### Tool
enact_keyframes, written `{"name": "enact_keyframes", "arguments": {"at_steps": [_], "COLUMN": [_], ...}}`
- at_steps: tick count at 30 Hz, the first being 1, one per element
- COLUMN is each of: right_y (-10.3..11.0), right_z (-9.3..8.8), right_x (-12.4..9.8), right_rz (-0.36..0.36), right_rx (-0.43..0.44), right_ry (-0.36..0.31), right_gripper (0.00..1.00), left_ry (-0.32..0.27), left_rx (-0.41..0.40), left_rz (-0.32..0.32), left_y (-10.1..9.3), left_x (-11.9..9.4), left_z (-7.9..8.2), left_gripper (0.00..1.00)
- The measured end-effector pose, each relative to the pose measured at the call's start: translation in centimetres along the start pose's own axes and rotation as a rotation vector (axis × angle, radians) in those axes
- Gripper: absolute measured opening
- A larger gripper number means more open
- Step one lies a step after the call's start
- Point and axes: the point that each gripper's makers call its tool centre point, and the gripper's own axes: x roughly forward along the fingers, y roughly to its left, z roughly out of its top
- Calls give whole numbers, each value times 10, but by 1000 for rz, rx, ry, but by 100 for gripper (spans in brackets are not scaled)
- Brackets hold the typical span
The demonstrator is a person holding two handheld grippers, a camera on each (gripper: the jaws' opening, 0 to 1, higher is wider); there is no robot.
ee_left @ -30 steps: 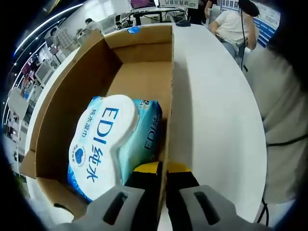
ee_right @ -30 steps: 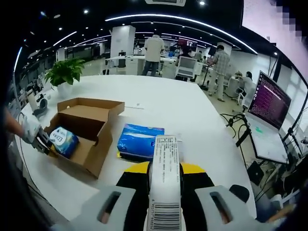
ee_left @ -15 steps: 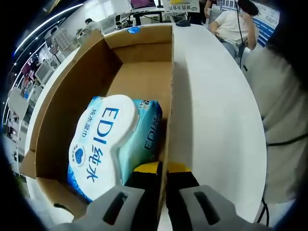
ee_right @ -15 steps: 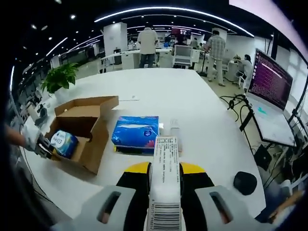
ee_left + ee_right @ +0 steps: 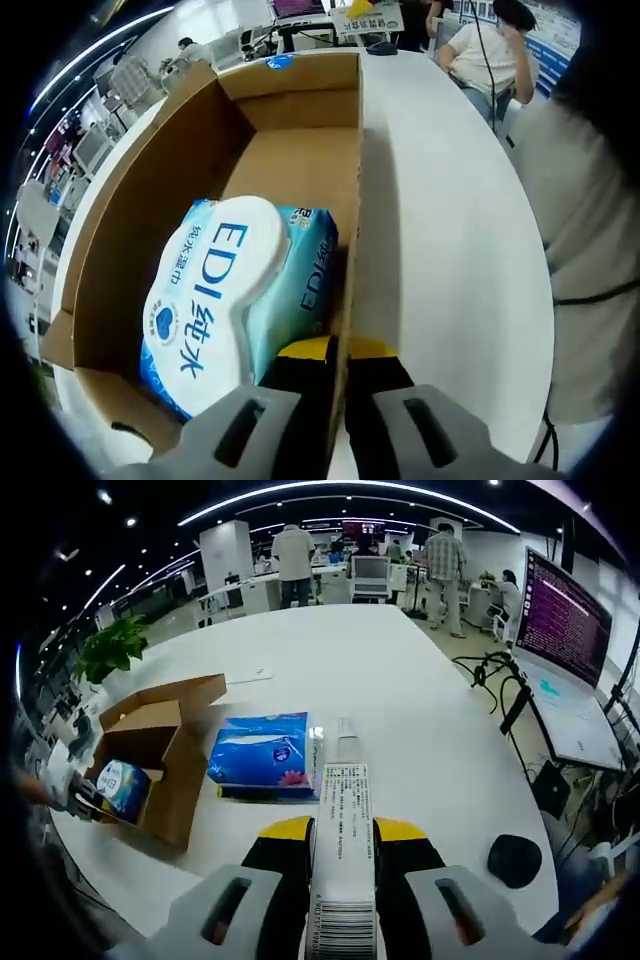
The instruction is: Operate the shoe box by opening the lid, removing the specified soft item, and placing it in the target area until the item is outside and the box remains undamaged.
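The open cardboard shoe box (image 5: 290, 160) lies on the white table, with a blue and white wipes pack (image 5: 225, 300) marked EDI inside at its near end. My left gripper (image 5: 338, 350) is shut on the box's right wall, one jaw inside and one outside. In the right gripper view the same box (image 5: 150, 750) is small at the left, with a hand holding the left gripper (image 5: 82, 796) at its near corner. My right gripper (image 5: 342, 825) is shut on a long white packet (image 5: 342, 870) with a barcode label, held above the table.
A blue tissue pack (image 5: 262, 762) lies on the table just right of the box. A black round object (image 5: 515, 860) sits at the near right, a lit screen (image 5: 565, 605) beyond the table's right edge, a potted plant (image 5: 110, 650) far left. People stand in the background.
The right gripper view has shifted over the table, so the box and tissue pack sit further left; the white packet stays gripped. The left gripper and box have not moved.
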Motion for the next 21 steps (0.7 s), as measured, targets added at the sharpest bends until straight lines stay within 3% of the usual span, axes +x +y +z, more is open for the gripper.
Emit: {"name": "enact_keyframes", "arguments": {"at_steps": [10, 21], "right_y": [-1, -1], "right_z": [-14, -24], "right_x": [25, 39], "right_rz": [21, 36], "right_rx": [-62, -64], "right_ry": [51, 90], "right_gripper": [19, 19], "left_ry": [1, 2], "left_rx": [-5, -4], "left_rz": [-1, -3], "left_y": [0, 0], "left_x": [0, 0], "left_z": [0, 0], "left_gripper": [2, 2]}}
